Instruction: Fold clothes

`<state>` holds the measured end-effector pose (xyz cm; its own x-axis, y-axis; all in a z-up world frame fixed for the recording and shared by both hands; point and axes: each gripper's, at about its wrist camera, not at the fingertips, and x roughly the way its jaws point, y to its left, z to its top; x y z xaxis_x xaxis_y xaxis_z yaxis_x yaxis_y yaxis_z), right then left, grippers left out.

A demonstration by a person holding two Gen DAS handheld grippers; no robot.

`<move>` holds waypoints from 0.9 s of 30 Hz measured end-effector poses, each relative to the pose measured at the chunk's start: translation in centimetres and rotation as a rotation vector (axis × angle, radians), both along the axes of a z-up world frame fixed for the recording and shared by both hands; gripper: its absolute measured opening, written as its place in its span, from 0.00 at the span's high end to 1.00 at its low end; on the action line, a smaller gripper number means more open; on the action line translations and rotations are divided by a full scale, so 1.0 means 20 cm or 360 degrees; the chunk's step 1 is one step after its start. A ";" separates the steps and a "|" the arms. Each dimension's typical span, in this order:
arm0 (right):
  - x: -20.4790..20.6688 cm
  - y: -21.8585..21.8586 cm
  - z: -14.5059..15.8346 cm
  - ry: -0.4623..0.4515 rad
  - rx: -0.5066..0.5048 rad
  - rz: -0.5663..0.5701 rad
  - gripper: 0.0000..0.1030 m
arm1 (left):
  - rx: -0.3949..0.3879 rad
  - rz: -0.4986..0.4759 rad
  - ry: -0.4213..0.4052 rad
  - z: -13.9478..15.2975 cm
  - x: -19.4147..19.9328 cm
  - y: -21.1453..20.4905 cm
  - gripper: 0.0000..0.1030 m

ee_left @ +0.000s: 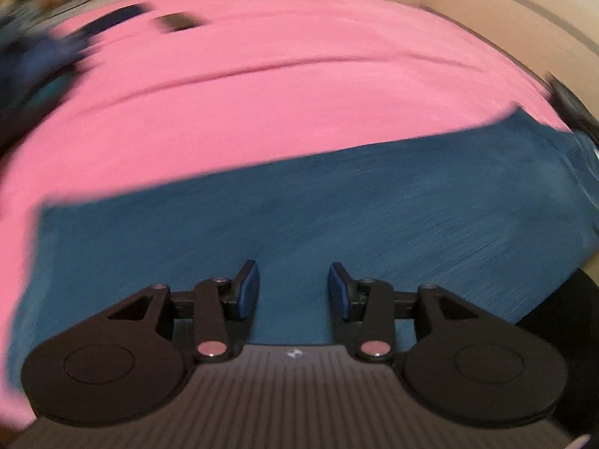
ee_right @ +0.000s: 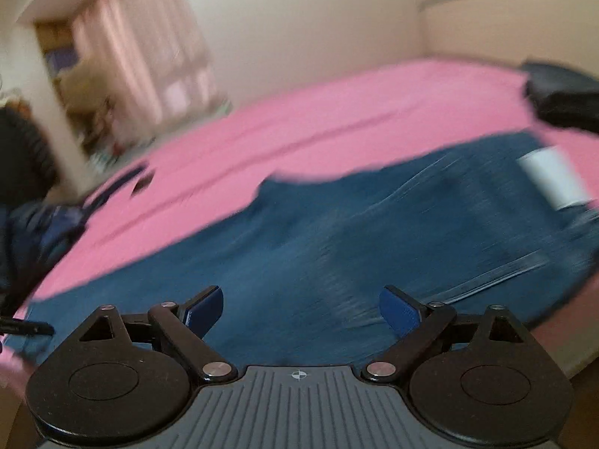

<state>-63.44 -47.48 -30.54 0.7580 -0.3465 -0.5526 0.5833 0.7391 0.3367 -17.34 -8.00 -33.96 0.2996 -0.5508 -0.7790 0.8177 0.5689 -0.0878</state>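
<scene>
Between the blue pads of the left claw (ee_left: pixel 293 286) nothing is held; the jaws stand narrowly apart above the blue garment (ee_left: pixel 299 224), pointing steeply down at it, and the pictures do not show the pads touching cloth. The right claw (ee_right: pixel 301 310) stands wide, also empty, over the same garment (ee_right: pixel 337 247). Both seem placed over its near edge so that each can take a hold for the next fold, though blur hides exactly where that edge lies.

Out from the claws, the garment lies spread flat on the pink bed sheet (ee_left: pixel 262 93), filling the near part of the bed. It looks like denim, probably jeans: the right wrist view shows seams and a white label (ee_right: pixel 554 179) at its far right end, which I judge to be the waist. Its long axis runs left to right across the bed, slightly rising toward the far right.

Farther out, a dark folded item (ee_right: pixel 565 97) rests at the far right, and a dark blue bundle (ee_right: pixel 45 224) at the left edge.
</scene>
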 end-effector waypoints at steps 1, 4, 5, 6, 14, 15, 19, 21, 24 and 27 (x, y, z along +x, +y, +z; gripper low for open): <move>0.06 0.03 0.00 0.0024 0.0014 0.0043 0.10 | -0.0001 0.0078 -0.0010 -0.01 0.03 0.10 0.65; 0.26 0.12 0.02 0.0074 -0.0013 0.0201 0.10 | -0.0070 0.0247 0.0011 -0.01 0.13 0.38 0.71; 0.33 0.16 0.03 0.0085 -0.0032 0.0267 0.10 | -0.0111 0.0288 0.0031 -0.01 0.16 0.47 0.85; 0.39 0.21 0.05 0.0094 -0.0058 0.0340 0.10 | -0.0146 0.0316 0.0038 0.00 0.17 0.53 0.87; 0.94 0.83 0.11 0.0056 -0.0411 0.1164 0.10 | -0.0306 0.0473 -0.0055 0.10 0.12 0.81 0.58; 1.01 0.93 0.10 0.0052 -0.0474 0.1296 0.10 | -0.0321 0.0495 -0.0055 0.11 0.11 0.84 0.58; 1.23 1.31 -0.01 0.0066 -0.0713 0.1759 0.11 | -0.0336 0.0564 -0.0037 0.10 0.12 0.89 0.58; 1.36 1.47 -0.08 0.0108 -0.0816 0.1919 0.24 | -0.0318 0.0599 -0.0016 0.09 0.15 0.90 0.58; 1.50 1.66 -0.21 0.0203 -0.1008 0.2054 0.29 | -0.0349 0.0602 0.0082 0.06 0.18 0.90 0.58; 1.64 1.74 -0.33 0.0293 -0.1168 0.2092 0.60 | -0.0394 0.0611 0.0181 0.03 0.22 0.90 0.58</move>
